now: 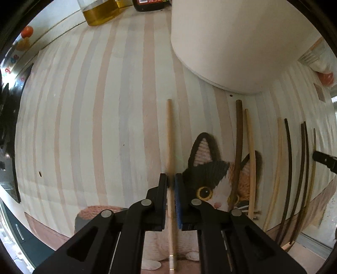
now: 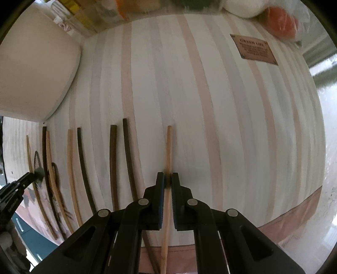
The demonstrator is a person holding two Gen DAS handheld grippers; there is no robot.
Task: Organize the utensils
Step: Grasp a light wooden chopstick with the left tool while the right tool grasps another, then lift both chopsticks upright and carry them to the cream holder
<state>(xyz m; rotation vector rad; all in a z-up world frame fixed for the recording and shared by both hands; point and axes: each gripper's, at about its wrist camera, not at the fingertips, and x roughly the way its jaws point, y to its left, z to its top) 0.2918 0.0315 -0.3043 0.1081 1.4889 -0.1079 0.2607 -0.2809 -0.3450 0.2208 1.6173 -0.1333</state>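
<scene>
My left gripper [image 1: 171, 181] is shut on a light wooden chopstick [image 1: 169, 134] that points forward over the striped mat [image 1: 94, 126]. My right gripper [image 2: 167, 179] is shut on another light wooden chopstick [image 2: 168, 151]. Several more chopsticks lie side by side on the mat, dark ones [image 2: 113, 164] and light ones [image 2: 71, 168], to the left of my right gripper. In the left wrist view they lie to the right, a dark one [image 1: 238, 134] and a light one [image 1: 250, 160] among them. The left gripper's tip [image 2: 27, 179] shows at the far left of the right wrist view.
A large white cylindrical container [image 1: 231, 42] stands just beyond the chopsticks. Oil bottles [image 1: 99, 12] stand at the back. The mat has a cat picture [image 1: 206, 175] and a brown label [image 2: 254, 49]. Bagged items with an orange object [image 2: 282, 19] lie far right.
</scene>
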